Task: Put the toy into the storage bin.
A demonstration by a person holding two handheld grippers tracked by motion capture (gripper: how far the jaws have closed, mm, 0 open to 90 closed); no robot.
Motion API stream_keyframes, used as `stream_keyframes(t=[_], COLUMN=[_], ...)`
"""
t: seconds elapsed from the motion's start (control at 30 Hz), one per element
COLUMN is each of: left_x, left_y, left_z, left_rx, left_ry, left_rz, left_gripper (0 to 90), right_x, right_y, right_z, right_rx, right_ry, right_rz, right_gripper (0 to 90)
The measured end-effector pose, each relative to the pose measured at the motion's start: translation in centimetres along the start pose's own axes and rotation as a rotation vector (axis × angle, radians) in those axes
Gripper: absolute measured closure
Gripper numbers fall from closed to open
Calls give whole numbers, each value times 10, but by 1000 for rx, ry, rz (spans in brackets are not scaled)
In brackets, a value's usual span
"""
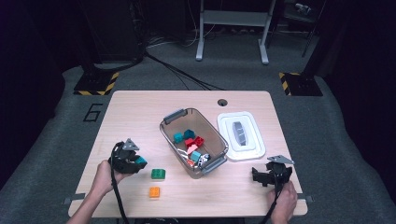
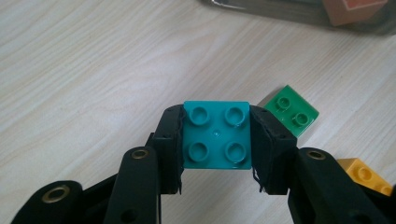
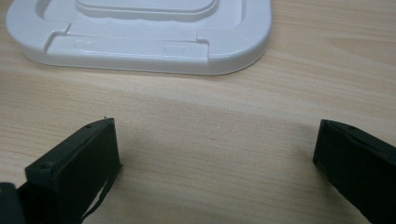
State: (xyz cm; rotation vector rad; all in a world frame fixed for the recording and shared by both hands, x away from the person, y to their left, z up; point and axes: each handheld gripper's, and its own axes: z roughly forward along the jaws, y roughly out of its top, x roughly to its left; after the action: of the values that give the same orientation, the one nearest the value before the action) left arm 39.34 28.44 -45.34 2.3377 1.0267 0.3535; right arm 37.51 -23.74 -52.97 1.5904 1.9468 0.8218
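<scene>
Nearest the person, an orange brick (image 1: 154, 192) is seen lying on the table (image 1: 140, 112) at the near edge, with a green brick (image 1: 158, 173) just beyond it; both are loose and untouched. To their left the left gripper (image 1: 138, 162) is held clear of the tabletop, and its jaws are clamped on a teal brick (image 2: 216, 135), studs facing the camera, one pad pressed flat against each side face. The brick is square, so no long axis has to be allowed for. At the near right the right gripper (image 3: 215, 149) is held low over bare wood, its jaws spread wide with nothing between them. Beyond it the white lid (image 3: 140, 32) lies flat on the table, off the bin. The clear bin (image 1: 194, 140) stands at mid-table, to the right of and farther away than the held brick, with several coloured bricks already inside. The coming move is judged to turn on this one relation: the open mouth lies right and far of the left gripper, which is the nearer hand, so the brick would have to be carried over the bin's near wall before release.
</scene>
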Motion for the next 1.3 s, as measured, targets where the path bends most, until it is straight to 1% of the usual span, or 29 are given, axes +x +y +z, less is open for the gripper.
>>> stream_keyframes(t=[0.03,0.07,0.1,0.13,0.17,0.3,0.33,0.37,0.4,0.43,0.5,0.57,0.63,0.73,0.87,0.9,0.93,1.07,1.3], left_x=[1,1,1,2,2,4,4,5,5,6,7,8,7,6,5,5,5,2,-3], left_y=[1,1,1,1,1,4,5,7,8,11,15,20,25,36,51,55,58,74,100], left_z=[-1,-1,-2,-3,-3,-6,-7,-8,-8,-10,-12,-14,-15,-19,-26,-27,-29,-37,-46], left_rx=[2,-8,0,-3,-3,-10,-11,-10,-15,-14,-15,-22,-28,-33,-53,-62,-61,-88,-110], left_ry=[-10,-11,-14,-11,-21,-20,-14,-19,-12,-9,-17,-11,-7,3,4,7,6,20,36], left_rz=[-3,-11,-9,-7,-10,-8,-8,-3,-4,7,4,10,15,38,61,59,68,91,131], left_gripper=[590,590,590,590,590,590,590,590,590,590,590,590,589,590,590,590,590,590,590], right_x=[0,0,0,0,0,0,0,0,0,0,0,0,0,0,0,0,0,0,0], right_y=[0,0,0,0,0,0,0,0,0,0,0,0,0,0,0,0,0,0,0], right_z=[0,0,0,0,0,0,0,0,0,0,0,0,0,0,0,0,0,0,0], right_rx=[0,0,0,0,0,0,0,0,0,0,1,0,0,1,1,1,2,1,1], right_ry=[0,0,0,0,0,0,0,0,0,0,0,0,0,0,0,0,0,0,0], right_rz=[0,0,0,1,0,0,0,0,0,0,1,0,0,0,1,0,2,2,1], right_gripper=[0,0,0,0,0,0,0,0,0,0,0,0,0,0,0,0,0,0,0])
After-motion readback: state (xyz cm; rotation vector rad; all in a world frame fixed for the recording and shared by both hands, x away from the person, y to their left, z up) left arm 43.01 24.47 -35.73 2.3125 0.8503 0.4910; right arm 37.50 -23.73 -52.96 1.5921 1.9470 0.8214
